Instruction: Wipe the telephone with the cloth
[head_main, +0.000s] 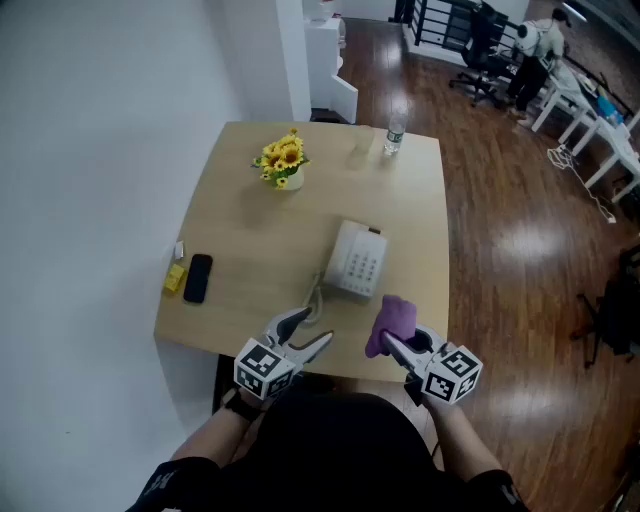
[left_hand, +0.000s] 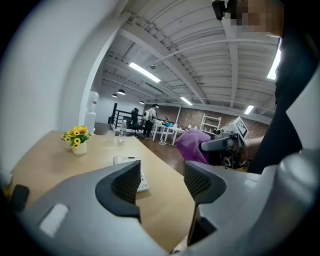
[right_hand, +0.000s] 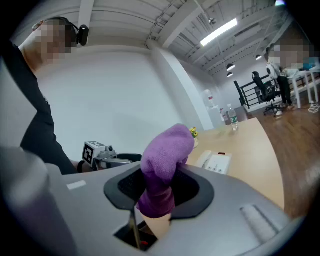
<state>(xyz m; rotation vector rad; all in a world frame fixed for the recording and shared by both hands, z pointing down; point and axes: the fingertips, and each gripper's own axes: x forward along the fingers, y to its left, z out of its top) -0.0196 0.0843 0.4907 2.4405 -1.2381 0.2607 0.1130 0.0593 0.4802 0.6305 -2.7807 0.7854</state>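
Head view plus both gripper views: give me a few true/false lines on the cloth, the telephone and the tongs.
1. The right tongs are shut on the purple cloth. True.
2. The left tongs grip the telephone. False: they are open and empty; the telephone lies on the table.
3. A pot of yellow flowers stands on the table beyond the telephone. True.
4. The black mobile phone lies to the right of the telephone. False: it lies to its left, near the table's left edge.
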